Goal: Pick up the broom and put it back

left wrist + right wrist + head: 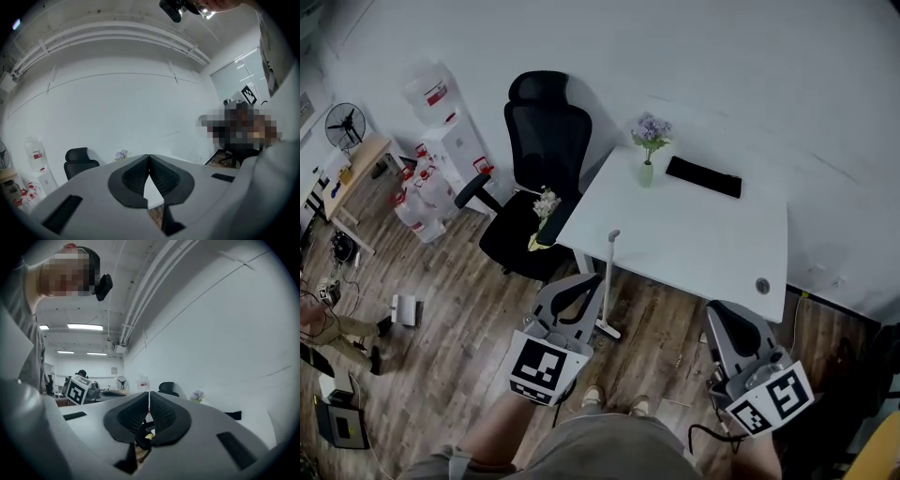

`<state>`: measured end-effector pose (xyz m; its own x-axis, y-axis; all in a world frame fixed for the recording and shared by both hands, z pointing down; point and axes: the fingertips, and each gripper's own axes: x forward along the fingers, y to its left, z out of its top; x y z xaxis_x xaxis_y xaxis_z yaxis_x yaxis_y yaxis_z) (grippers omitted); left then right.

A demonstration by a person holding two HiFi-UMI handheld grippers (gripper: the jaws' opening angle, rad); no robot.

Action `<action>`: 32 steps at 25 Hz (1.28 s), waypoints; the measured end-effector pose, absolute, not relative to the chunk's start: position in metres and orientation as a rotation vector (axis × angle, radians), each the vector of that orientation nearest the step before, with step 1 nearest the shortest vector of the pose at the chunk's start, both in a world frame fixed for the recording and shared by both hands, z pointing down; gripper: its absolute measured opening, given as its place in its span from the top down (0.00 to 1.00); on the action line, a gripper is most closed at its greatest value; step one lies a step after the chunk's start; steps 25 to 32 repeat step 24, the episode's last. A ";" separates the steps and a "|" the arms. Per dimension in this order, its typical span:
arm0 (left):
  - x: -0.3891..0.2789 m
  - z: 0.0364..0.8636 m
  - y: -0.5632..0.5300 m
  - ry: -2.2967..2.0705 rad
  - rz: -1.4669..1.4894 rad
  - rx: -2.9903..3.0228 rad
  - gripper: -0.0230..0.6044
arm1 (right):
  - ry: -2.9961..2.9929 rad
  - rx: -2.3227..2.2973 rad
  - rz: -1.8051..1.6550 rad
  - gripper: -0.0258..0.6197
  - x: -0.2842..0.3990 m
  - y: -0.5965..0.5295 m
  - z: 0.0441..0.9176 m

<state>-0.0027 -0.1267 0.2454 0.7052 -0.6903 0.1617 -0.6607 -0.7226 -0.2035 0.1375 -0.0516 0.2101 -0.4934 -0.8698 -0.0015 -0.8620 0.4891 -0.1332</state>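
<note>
A slim white pole (610, 272), apparently the broom's handle, stands against the front edge of the white table (694, 244), its lower end on the wooden floor. My left gripper (584, 284) hangs just left of that pole with its jaws shut and nothing between them; in the left gripper view (148, 157) the tips meet. My right gripper (727, 311) is below the table's front right corner, also shut and empty, as the right gripper view (149, 393) shows. I cannot make out a broom head.
A black office chair (539, 150) stands left of the table with a small bunch of flowers (546, 202) on its seat. On the table are a flower vase (648, 155) and a flat black item (703, 176). A water dispenser (441, 122), bottles and a fan (345, 122) stand far left.
</note>
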 end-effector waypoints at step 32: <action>0.023 0.262 -0.093 0.980 -0.404 -2.835 0.94 | 2.632 -1.738 -0.280 0.91 0.172 -0.009 0.251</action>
